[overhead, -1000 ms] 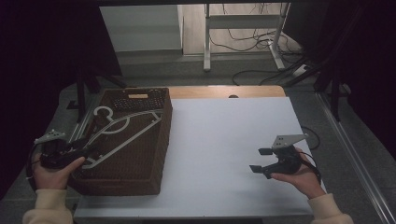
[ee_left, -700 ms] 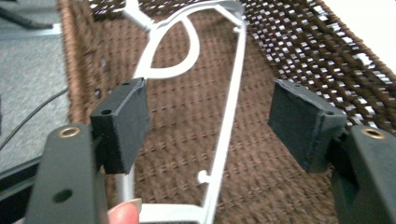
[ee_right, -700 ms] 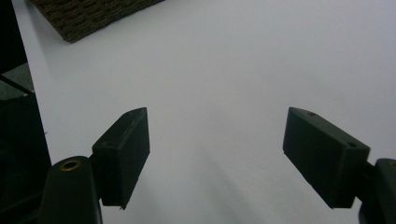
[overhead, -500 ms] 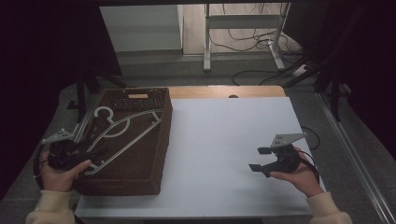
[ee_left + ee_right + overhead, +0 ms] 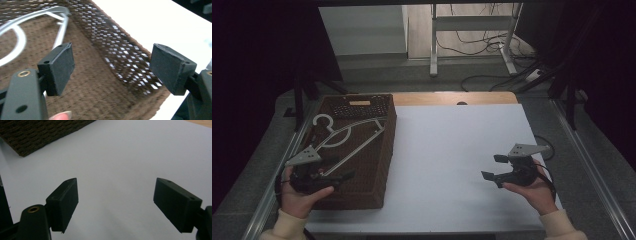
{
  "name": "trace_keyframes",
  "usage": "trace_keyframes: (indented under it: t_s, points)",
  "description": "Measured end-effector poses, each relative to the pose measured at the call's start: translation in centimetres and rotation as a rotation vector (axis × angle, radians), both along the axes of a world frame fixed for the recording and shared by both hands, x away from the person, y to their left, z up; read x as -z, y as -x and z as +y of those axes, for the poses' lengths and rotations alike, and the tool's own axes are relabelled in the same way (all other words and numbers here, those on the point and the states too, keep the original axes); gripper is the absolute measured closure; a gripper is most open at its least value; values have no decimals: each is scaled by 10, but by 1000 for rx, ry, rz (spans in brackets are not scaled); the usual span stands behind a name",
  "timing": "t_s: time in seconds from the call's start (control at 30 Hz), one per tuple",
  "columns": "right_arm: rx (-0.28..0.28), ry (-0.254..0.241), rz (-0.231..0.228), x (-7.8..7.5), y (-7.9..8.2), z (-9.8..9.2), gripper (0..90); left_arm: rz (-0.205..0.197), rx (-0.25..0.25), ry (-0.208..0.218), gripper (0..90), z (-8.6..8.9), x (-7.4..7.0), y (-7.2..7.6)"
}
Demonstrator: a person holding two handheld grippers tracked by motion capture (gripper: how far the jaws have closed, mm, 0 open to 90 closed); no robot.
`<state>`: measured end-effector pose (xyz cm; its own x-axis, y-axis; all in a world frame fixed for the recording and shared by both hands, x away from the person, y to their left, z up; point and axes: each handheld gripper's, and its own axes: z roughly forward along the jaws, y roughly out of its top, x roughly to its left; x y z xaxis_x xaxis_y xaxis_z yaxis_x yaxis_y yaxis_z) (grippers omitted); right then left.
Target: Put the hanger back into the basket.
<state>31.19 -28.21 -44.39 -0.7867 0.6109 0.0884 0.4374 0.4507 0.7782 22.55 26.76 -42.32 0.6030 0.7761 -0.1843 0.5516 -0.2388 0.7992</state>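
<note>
— Silver hanger (image 5: 343,141) lies in our brown basket (image 5: 377,170), long bar running from the left gripper (image 5: 332,176) away toward the far side.
— Left gripper's nearest, jaws just opened wide with nothing between; right gripper (image 5: 491,167) gapes too, well apart.

1. The white table top (image 5: 447,165) is lying bare between the two grippers, giving open passage.
2. The brown wicker basket (image 5: 372,165) is taking up the left side, its wall blocking low sideways moves.
3. A grey hanger (image 5: 347,137) is lying across the basket.

In the left gripper view the hanger (image 5: 30,27) is blurred and cut off by the left edge.
</note>
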Motion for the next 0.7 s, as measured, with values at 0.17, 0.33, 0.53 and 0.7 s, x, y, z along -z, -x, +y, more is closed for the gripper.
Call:
trace_keyframes:
  t_s: [0.17,0.33,0.53,0.7]
  points:
    - [69,-8,7,4,1,-9,204,-3,41,-15,191,-21,2,0]
    - [81,-8,12,7,1,-13,205,7,43,-10,190,-26,7,-4]
    - [68,-2,1,9,2,-13,204,12,54,-5,190,-28,9,-8]
    - [68,-9,-16,8,3,-15,202,16,51,17,188,-26,9,-10]
